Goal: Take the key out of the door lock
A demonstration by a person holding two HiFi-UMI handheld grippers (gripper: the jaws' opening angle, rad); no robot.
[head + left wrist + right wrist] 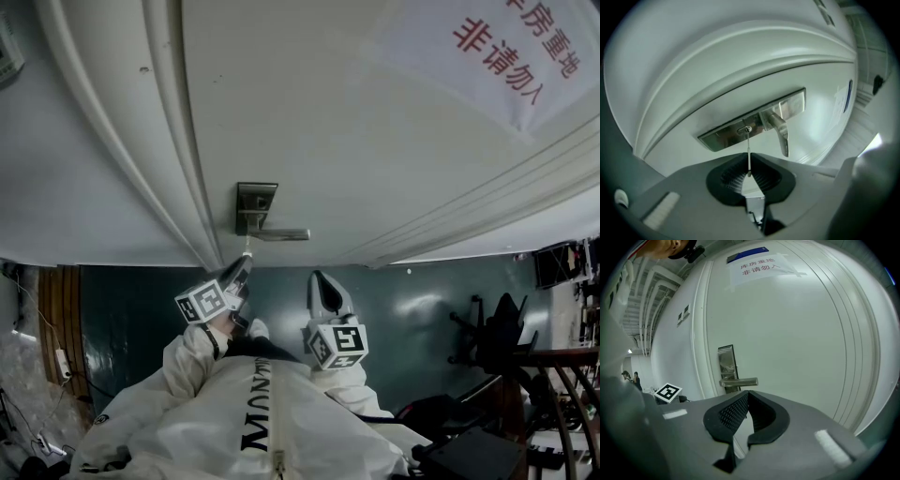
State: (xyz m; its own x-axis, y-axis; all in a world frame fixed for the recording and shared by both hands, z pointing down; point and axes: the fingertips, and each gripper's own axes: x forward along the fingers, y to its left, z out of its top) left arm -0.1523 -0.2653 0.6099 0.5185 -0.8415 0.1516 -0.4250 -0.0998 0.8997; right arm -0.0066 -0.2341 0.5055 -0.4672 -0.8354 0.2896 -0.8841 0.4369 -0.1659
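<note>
A steel lock plate (255, 199) with a lever handle (281, 234) sits on the white door (375, 141). In the left gripper view a thin key (749, 150) runs from the keyhole in the plate (722, 135) back between the jaws. My left gripper (749, 158) is shut on the key's near end, just below the plate (244, 264). The handle (781, 133) hangs to the right of the key. My right gripper (319, 278) hangs a little right of and below the handle, off the door. Its jaws (748, 393) are shut on nothing, pointing at the handle (740, 381).
A paper sign with red characters (497, 47) is taped high on the door. The door frame moulding (122, 141) runs left of the lock. Dark chairs and furniture (497, 337) stand on the green floor to the right. Cables (56, 361) lie at the left.
</note>
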